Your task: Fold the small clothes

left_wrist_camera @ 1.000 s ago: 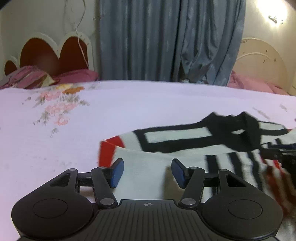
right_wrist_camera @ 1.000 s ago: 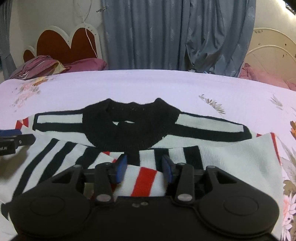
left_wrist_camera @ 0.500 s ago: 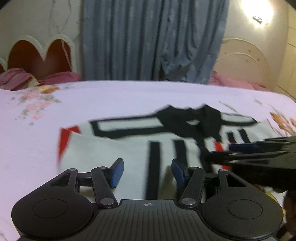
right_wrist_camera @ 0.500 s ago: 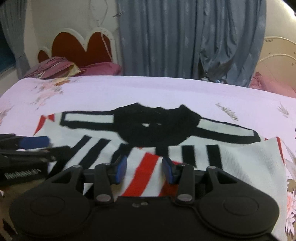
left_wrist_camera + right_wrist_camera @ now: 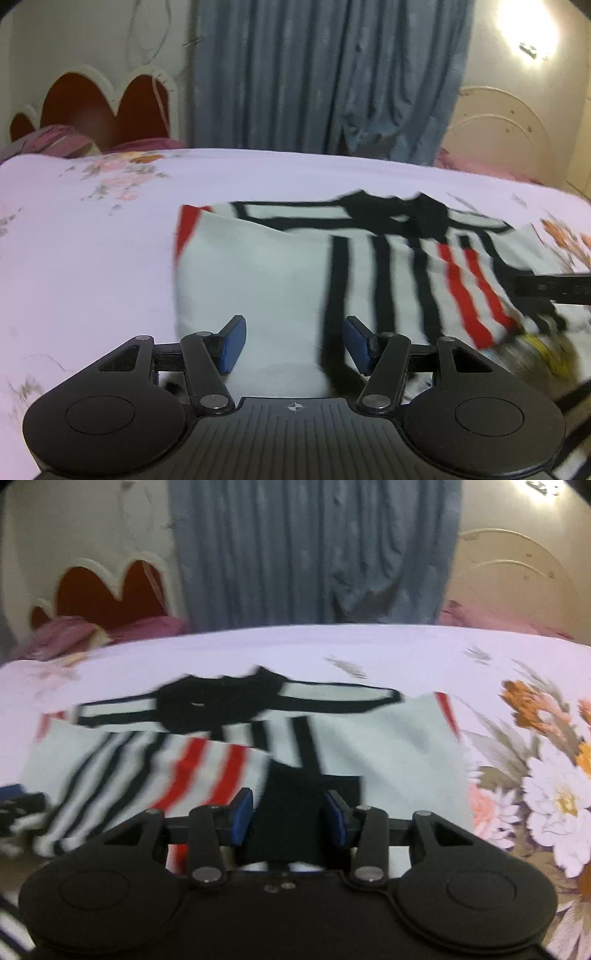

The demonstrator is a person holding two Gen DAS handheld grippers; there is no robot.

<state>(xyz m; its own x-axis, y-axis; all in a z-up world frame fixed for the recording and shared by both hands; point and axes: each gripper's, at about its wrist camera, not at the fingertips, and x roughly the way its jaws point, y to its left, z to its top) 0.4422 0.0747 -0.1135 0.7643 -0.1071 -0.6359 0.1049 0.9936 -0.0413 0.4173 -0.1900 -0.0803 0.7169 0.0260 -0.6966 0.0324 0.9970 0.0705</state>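
Note:
A small white knit sweater [image 5: 280,273] with black and red stripes and a black collar [image 5: 402,218] lies on the bed, partly folded. My left gripper [image 5: 293,343] is open, its blue pads over the sweater's near white edge. My right gripper [image 5: 288,814] is open over the sweater [image 5: 369,746], with a black patch of fabric [image 5: 295,812] lying between the pads. Whether either touches the cloth I cannot tell. The right gripper's finger also shows in the left wrist view [image 5: 550,286]. The left gripper shows at the left edge of the right wrist view [image 5: 18,801].
The bed has a pale pink sheet [image 5: 92,258] with large flower prints at the right [image 5: 546,786]. Pink pillows [image 5: 55,144] and a heart-shaped headboard [image 5: 99,107] are at the far left. A grey curtain [image 5: 325,81] hangs behind.
The right gripper has opened wider and let go of the red-striped fold, and its view has swung right. The left gripper has drawn back; more of the sweater shows.

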